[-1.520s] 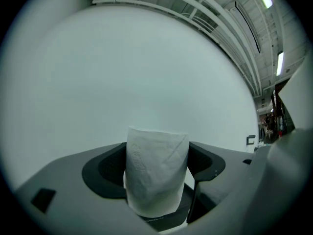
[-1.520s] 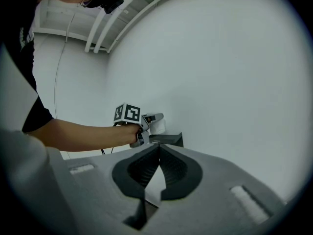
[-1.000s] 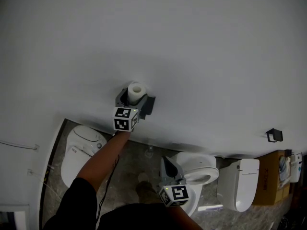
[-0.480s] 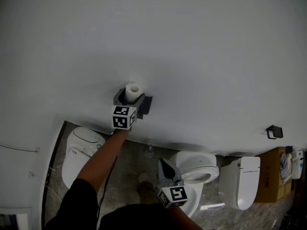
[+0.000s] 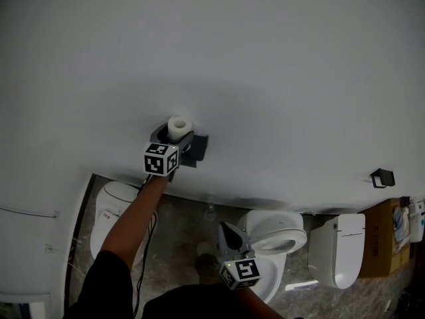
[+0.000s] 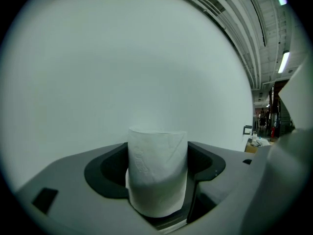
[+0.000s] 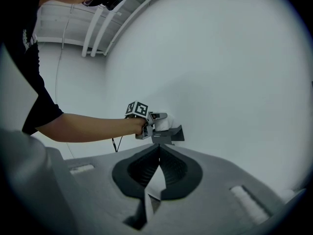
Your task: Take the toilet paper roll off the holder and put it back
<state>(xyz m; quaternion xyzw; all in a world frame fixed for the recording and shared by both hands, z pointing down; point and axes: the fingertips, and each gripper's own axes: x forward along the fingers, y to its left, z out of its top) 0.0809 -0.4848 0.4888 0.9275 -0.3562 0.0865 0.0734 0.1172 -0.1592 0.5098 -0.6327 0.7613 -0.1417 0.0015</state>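
While we are holding the white soft toilet paper roll (image 6: 157, 170) between the jaws of the left gripper (image 5: 174, 140), it is standing upright a little left of centre in the head view, just above the dark grey wall holder (image 5: 198, 147); we cannot tell if they are touching. The right gripper (image 7: 157, 173) is hanging low in the centre, its jaws pressed together on nothing. We are judging that the soft roll may crush or slip under uneven squeezing, and may miss the holder because our gripper is partly covering it.
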